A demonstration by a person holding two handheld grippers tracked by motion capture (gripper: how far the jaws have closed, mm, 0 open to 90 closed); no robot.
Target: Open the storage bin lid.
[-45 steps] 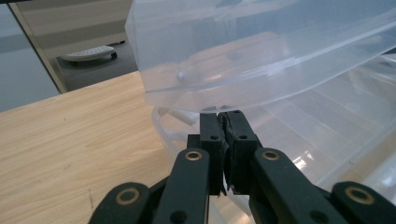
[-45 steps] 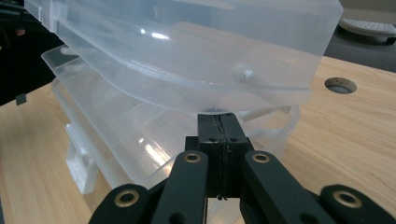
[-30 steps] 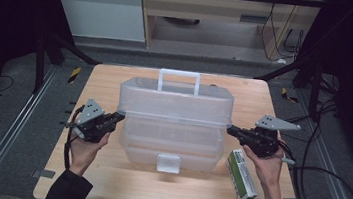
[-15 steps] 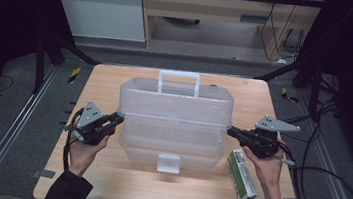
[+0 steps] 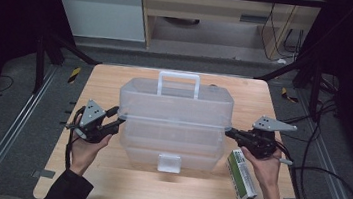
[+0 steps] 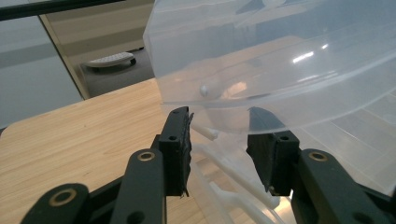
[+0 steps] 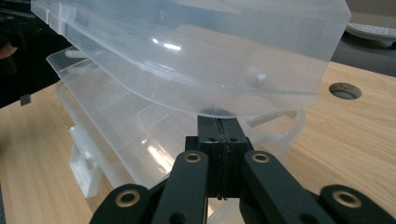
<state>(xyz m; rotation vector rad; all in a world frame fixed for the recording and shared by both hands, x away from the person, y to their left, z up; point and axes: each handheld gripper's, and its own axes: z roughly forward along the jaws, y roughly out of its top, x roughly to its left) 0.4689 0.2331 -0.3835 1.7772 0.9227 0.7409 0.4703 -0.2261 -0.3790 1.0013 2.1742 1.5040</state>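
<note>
A clear plastic box (image 5: 173, 129) with a white handle (image 5: 179, 82) stands mid-table, its upper part (image 7: 196, 51) raised a little over the lower tray (image 7: 140, 135). At the box's left end my left gripper (image 5: 117, 119) is open. Its jaws have just been opening, and the upper part's rim (image 6: 224, 116) sits between and above the pads, untouched. My right gripper (image 5: 231, 132) is at the right end. It is shut, pads pressed together, with its tips (image 7: 218, 122) tucked up against the rim. I cannot tell whether any plastic is pinched.
A green and white carton (image 5: 241, 177) lies on the wooden table (image 5: 104, 182) by the right hand, near the front right corner. A round hole (image 7: 344, 90) is in the tabletop behind the box. Metal rails run along both sides of the table.
The left gripper's jaws have spread apart at the box's left end. Both hands and the box stay where they were.
</note>
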